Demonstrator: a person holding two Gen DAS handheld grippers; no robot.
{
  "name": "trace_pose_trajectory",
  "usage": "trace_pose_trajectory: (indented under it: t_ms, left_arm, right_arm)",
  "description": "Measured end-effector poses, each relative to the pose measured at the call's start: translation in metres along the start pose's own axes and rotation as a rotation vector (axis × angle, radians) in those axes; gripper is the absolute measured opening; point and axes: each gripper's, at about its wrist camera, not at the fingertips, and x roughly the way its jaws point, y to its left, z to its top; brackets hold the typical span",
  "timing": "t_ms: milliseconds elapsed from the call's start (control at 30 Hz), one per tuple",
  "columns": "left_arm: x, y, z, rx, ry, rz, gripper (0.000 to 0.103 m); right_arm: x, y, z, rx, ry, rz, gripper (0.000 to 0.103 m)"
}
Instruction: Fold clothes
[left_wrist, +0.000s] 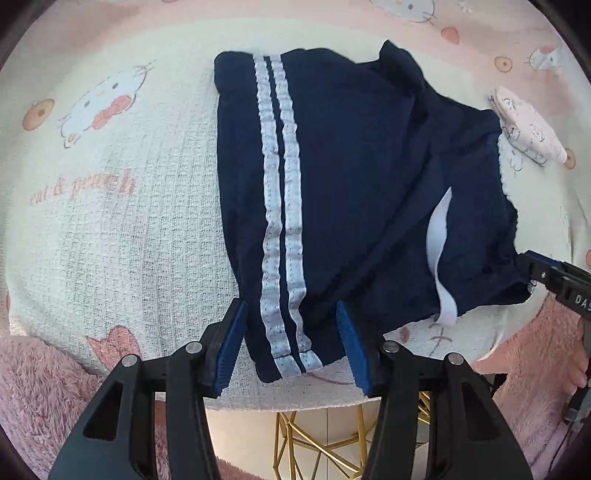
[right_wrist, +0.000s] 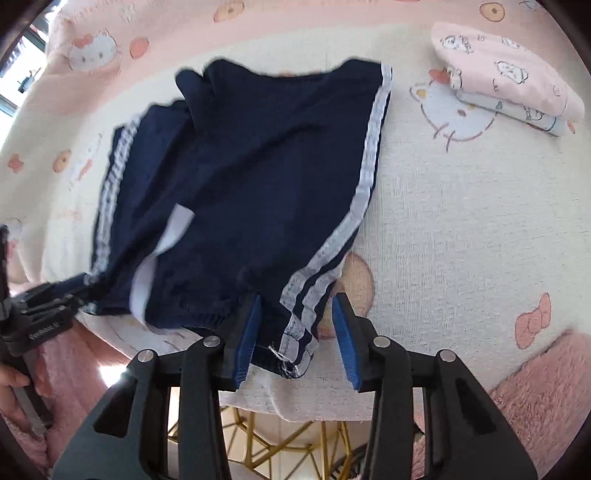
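My navy blue fabric shorts (left_wrist: 351, 177) with white side stripes lie rumpled on the cartoon-print table cloth (left_wrist: 140, 229). Both the left hand-held gripper (left_wrist: 291, 332) and right hand-held gripper (right_wrist: 295, 328) sit apart, each straddling a striped corner unclamped.

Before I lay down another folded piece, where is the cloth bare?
Bare cloth lies between the navy shorts and the folded pink stack, and also left of the shorts. The near edge is crowded by both sets of fingers.
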Motion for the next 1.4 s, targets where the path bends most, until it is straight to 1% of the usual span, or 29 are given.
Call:
trace_pose_trajectory:
  t_ms: [133,200,300,400,433,500,567,633,667,733,767,833,900,933,967,1000,1100,1200,1300,1367,1400]
  left_arm:
    - [-0.001,0.014,-0.007,-0.045,0.001,-0.003,0.052]
    - [-0.004,0.022,-0.009,-0.101,0.008,-0.048,0.052]
    - [-0.009,0.030,-0.013,-0.180,0.023,-0.133,0.052]
    - [-0.007,0.031,-0.020,-0.231,0.061,-0.196,0.052]
    - [-0.005,0.032,-0.023,-0.245,0.076,-0.211,0.052]
    - [0.000,0.033,-0.028,-0.262,0.090,-0.227,0.052]
    - [0.001,0.034,-0.032,-0.273,0.082,-0.235,0.052]
    - [0.000,0.034,-0.035,-0.273,0.063,-0.242,0.052]
    - [0.000,0.035,-0.036,-0.275,0.055,-0.250,0.052]
    - [0.000,0.035,-0.039,-0.278,0.046,-0.279,0.038]
    - [0.000,0.034,-0.040,-0.279,0.044,-0.290,0.029]
    - [0.003,0.030,-0.043,-0.261,0.049,-0.300,0.029]
    - [0.006,0.025,-0.045,-0.244,0.062,-0.311,0.030]
    - [0.006,0.023,-0.045,-0.237,0.067,-0.309,0.030]
    - [0.003,0.019,-0.043,-0.231,0.054,-0.326,0.026]
    - [-0.001,0.014,-0.040,-0.226,0.035,-0.351,0.011]
    - [-0.037,0.011,-0.038,-0.209,-0.061,-0.409,0.011]
    - [-0.093,0.013,-0.038,-0.169,-0.185,-0.495,0.010]
    - [-0.162,0.019,-0.013,-0.103,-0.325,-0.590,0.011]
    - [-0.194,0.017,-0.002,-0.076,-0.391,-0.621,0.011]
    - [-0.203,0.012,0.005,-0.068,-0.407,-0.615,0.011]
  right_arm:
    - [0.013,-0.002,-0.013,-0.024,0.046,-0.072,0.039]
    - [0.012,-0.006,-0.017,-0.018,0.057,-0.088,0.039]
    - [0.003,-0.013,-0.018,0.043,0.035,-0.015,0.039]
    - [0.000,-0.015,-0.015,0.094,0.035,0.092,0.040]
    - [0.002,-0.013,-0.014,0.094,0.047,0.107,0.040]
    - [0.013,-0.007,-0.016,0.076,0.081,0.089,0.040]
    - [0.014,-0.001,-0.018,0.070,0.066,0.085,0.040]
    - [0.011,0.005,-0.018,0.064,0.058,0.127,0.023]
    - [0.010,0.008,-0.018,0.066,0.054,0.140,0.023]
    - [0.007,0.014,-0.018,0.055,0.047,0.149,0.023]
    - [0.009,0.017,-0.019,0.055,0.053,0.148,0.025]
    - [0.013,0.020,-0.018,0.052,0.065,0.146,0.030]
    - [0.018,0.019,-0.012,0.043,0.066,0.146,0.030]
    - [0.015,0.021,-0.008,0.038,0.056,0.155,0.019]
    - [0.013,0.022,-0.005,0.033,0.045,0.165,0.010]
    - [0.007,0.022,-0.001,0.038,0.027,0.183,0.007]
    - [-0.031,0.015,0.010,0.095,-0.076,0.280,0.005]
    - [-0.098,0.009,0.024,0.110,-0.213,0.362,0.005]
    - [-0.176,0.010,0.034,0.083,-0.371,0.435,0.005]
    - [-0.213,0.017,0.041,0.061,-0.452,0.453,0.005]
    - [-0.221,0.019,0.046,0.055,-0.475,0.432,0.005]
